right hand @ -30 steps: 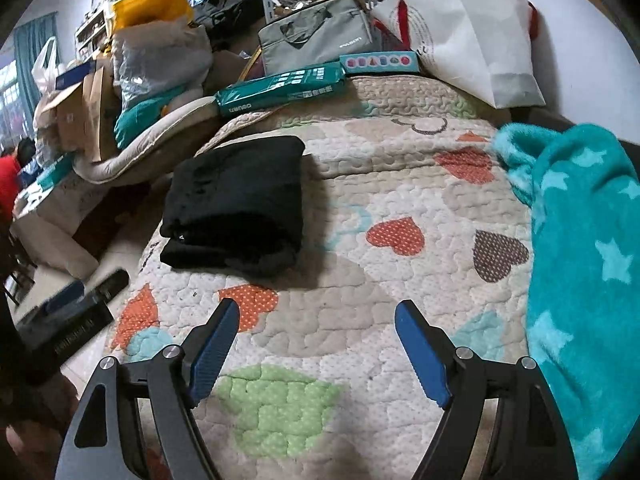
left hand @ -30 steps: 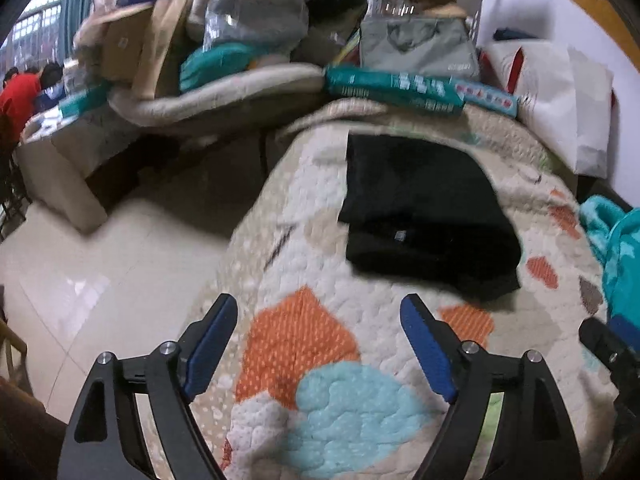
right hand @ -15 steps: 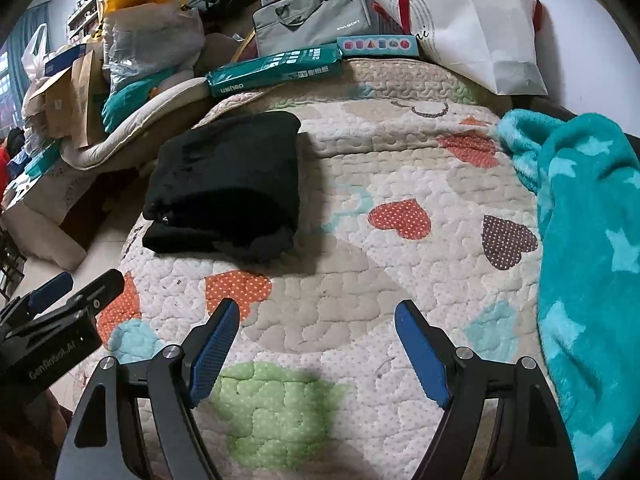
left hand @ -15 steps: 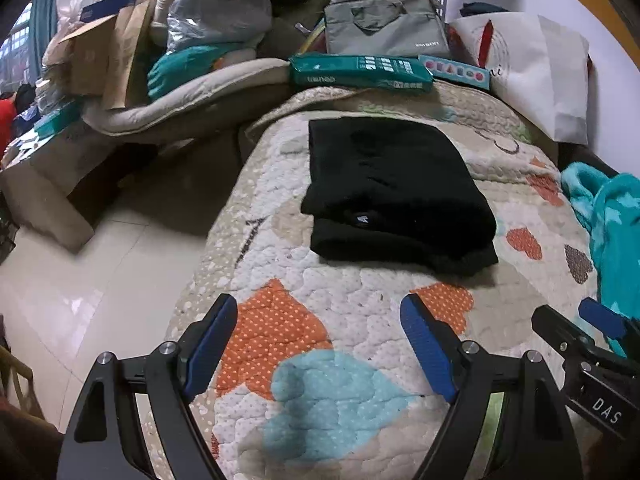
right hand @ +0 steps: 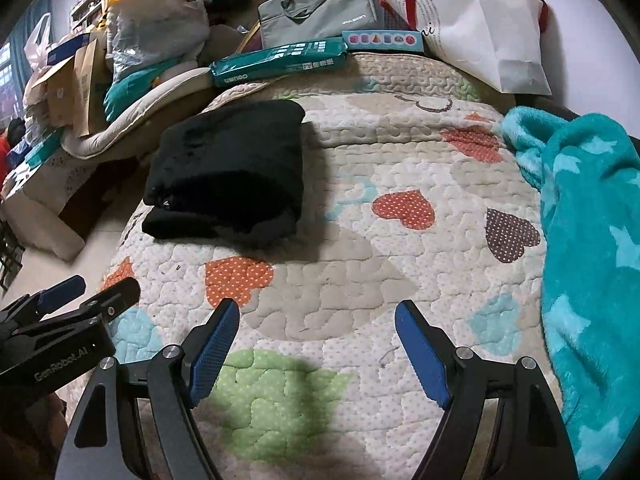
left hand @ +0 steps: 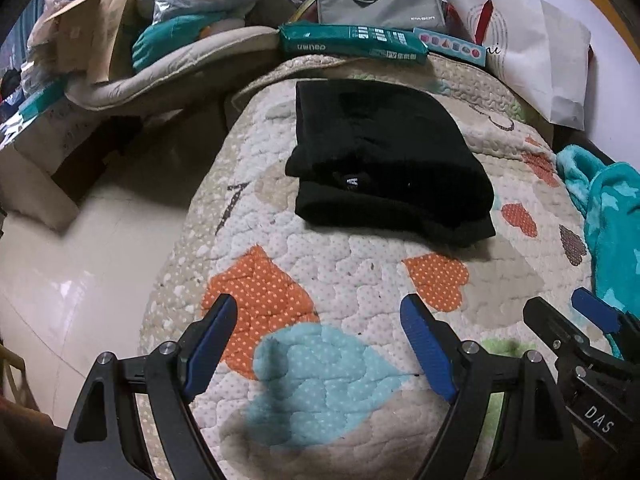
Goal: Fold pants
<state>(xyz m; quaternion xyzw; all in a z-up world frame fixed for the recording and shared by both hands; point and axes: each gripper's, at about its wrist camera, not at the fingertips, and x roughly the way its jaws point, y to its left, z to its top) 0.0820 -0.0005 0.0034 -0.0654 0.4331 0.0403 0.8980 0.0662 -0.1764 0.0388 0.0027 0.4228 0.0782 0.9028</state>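
We saw the folded black pants (left hand: 384, 160) lying on the heart-patterned quilt (left hand: 340, 280), at 12 o'clock from the left gripper (left hand: 318, 346) and 11 o'clock from the right gripper (right hand: 316, 350). Both sets of jaws stood released, grasping nothing. A teal blanket (right hand: 588, 240) lay at 3 o'clock.

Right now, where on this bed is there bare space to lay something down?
Free quilt lies between the folded black pants and the teal blanket, and nearer, in front of the pants around both open grippers. The far end is crowded: a green box, a grey bag and a white bag.
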